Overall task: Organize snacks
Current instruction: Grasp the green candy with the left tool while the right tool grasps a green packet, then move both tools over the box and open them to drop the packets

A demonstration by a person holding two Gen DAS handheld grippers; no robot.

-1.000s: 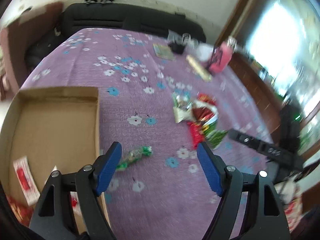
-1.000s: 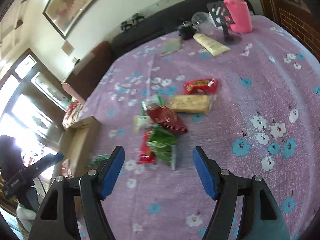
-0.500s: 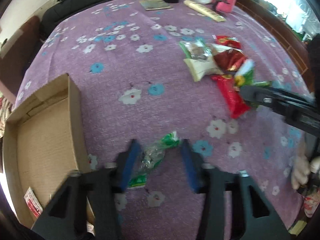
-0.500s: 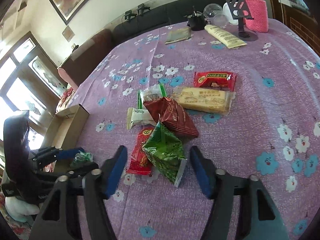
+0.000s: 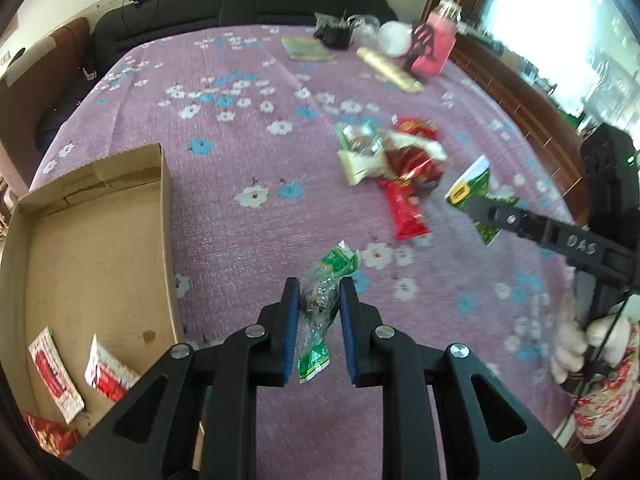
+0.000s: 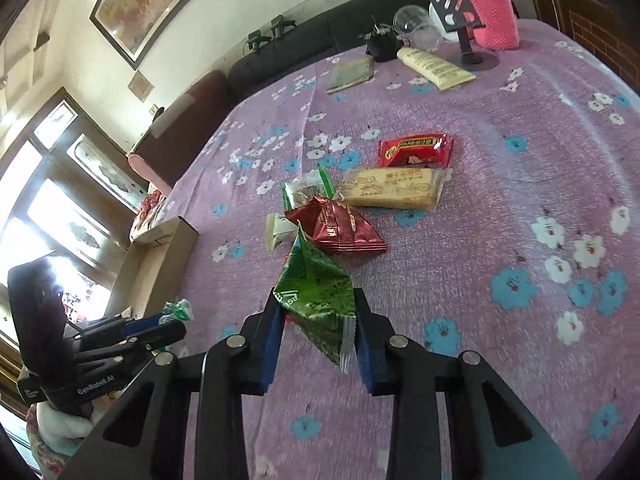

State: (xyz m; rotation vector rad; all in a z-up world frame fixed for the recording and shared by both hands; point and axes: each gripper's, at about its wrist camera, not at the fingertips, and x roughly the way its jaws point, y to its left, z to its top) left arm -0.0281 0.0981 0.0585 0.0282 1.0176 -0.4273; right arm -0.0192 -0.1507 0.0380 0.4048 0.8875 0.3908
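My left gripper (image 5: pixel 319 286) is shut on a clear packet with green ends (image 5: pixel 320 312), just right of the open cardboard box (image 5: pixel 164 200). Two red-and-white packets (image 5: pixel 54 372) lie in the box's near corner. My right gripper (image 6: pixel 318 300) is closing, its blue pads pressing a green foil bag (image 6: pixel 316 280), which tilts up off the purple flowered cloth (image 6: pixel 500 208). That bag (image 5: pixel 472 184) also shows in the left wrist view. Behind it lies the snack pile: a dark red bag (image 6: pixel 340 228), a beige biscuit pack (image 6: pixel 392 190) and a red packet (image 6: pixel 414 150).
At the table's far end stand a pink-sleeved bottle (image 6: pixel 492 20), a black phone stand (image 6: pixel 460 8), a cream tube (image 6: pixel 436 68) and a small book (image 6: pixel 352 74). A black sofa (image 5: pixel 240 4) runs behind. A gloved hand (image 5: pixel 580 344) holds the right gripper.
Both grippers have gone from wide open to closed: the left on the clear green-ended packet, the right on the green foil bag, which has tipped up off the pile.
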